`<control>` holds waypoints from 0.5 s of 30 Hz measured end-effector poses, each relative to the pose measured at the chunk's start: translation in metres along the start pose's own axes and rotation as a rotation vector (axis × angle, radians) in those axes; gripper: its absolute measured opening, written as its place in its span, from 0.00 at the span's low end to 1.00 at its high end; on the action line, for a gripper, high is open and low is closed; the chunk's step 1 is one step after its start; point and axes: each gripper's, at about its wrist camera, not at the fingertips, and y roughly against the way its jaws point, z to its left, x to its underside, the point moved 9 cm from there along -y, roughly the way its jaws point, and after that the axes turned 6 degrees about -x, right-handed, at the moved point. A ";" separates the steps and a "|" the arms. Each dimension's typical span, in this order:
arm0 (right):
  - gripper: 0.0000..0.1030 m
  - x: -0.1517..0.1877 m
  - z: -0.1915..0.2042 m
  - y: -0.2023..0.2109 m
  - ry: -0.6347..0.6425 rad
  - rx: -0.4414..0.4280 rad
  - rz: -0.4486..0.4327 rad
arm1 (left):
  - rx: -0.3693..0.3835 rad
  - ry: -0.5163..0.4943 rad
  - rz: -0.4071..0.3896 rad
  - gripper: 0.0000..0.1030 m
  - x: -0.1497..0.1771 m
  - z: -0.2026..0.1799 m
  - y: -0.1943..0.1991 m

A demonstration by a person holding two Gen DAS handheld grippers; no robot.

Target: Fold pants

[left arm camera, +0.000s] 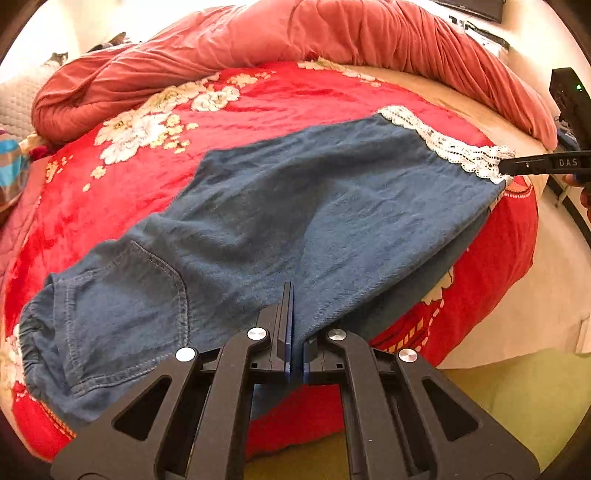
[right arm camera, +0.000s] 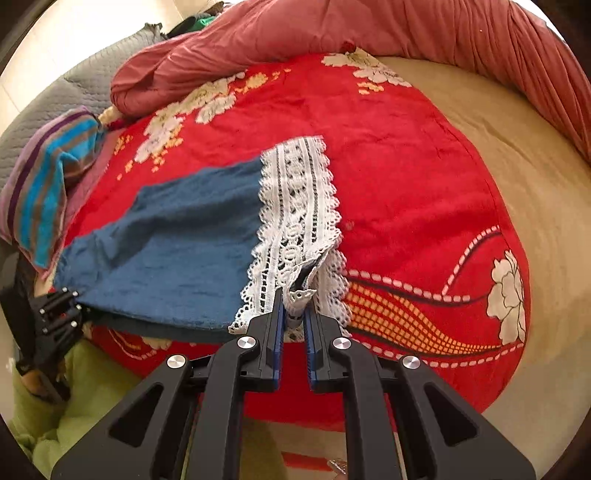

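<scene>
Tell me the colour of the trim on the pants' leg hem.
White lace trim, clearest in the right wrist view.

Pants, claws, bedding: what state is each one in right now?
Pants: spread flat on the blanket, gripped at two spots.
Lace hem: pinched by the right claw.
Left claw: shut on the pants' near edge.
Red floral blanket: laid out.
Pink duvet: bunched up behind.

Pants (left arm camera: 295, 206) lie lengthwise along the near edge of the bed (right arm camera: 517, 192), on the blanket (left arm camera: 258, 99). Left tool (left arm camera: 293, 295) at the near edge, mid-length; right tool (right arm camera: 293, 299) at the lace hem (right arm camera: 295, 206). Bunched duvet (left arm camera: 258, 40) along the far edge.
</scene>
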 end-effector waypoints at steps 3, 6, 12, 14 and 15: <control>0.11 0.008 -0.013 -0.016 -0.040 0.009 0.051 | 0.002 -0.001 0.039 0.04 0.005 0.000 -0.010; 0.25 0.004 -0.020 -0.004 -0.069 0.010 0.040 | 0.022 0.018 0.040 0.13 0.007 0.004 -0.010; 0.33 -0.032 -0.009 0.037 0.064 0.089 -0.134 | 0.046 0.065 -0.014 0.39 0.013 0.019 0.022; 0.34 -0.035 0.013 0.030 0.131 0.038 -0.138 | 0.033 0.117 -0.053 0.46 0.012 0.037 0.037; 0.35 -0.035 0.022 0.024 0.161 0.014 -0.128 | 0.009 0.147 -0.068 0.49 0.013 0.050 0.043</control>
